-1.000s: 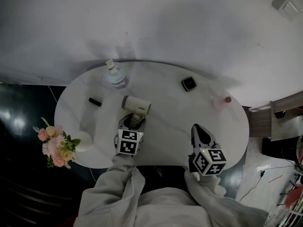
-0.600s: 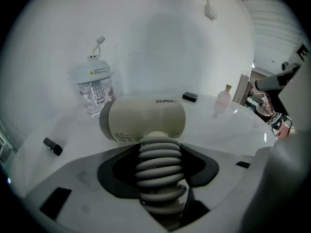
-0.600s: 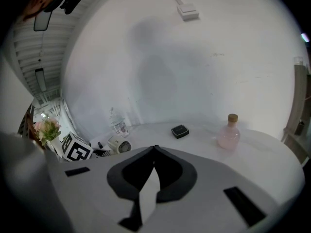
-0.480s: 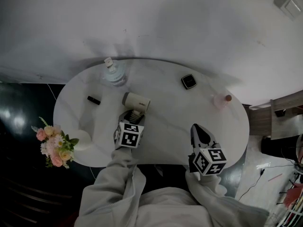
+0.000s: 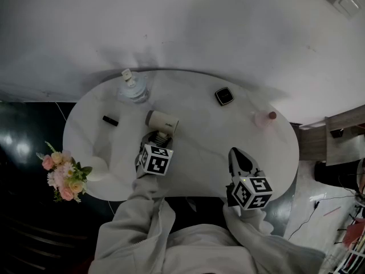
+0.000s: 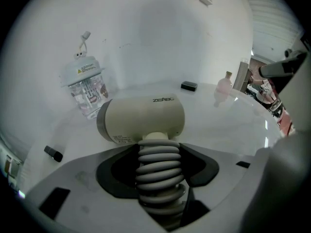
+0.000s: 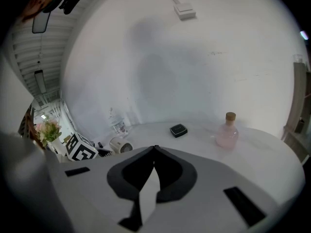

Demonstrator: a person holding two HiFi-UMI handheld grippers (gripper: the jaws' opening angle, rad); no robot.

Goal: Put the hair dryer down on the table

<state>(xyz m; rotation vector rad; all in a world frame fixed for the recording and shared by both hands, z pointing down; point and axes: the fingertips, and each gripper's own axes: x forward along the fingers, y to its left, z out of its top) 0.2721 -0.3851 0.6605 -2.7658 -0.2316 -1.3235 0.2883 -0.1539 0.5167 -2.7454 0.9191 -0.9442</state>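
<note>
Left gripper view: left tool (image 6: pixel 157 152) clenched on hair dryer (image 6: pixel 143 118) handle; right tool (image 7: pixel 154 150) clenched w/ nothing.

Item: hair dryer (image 6: pixel 143 119). We are logging a cream barrel with a grey end band and a ribbed grey handle. It is lying crosswise over the white table (image 5: pixel 205 153), left of centre, with the left gripper (image 6: pixel 156 154) clamping its handle.
</note>
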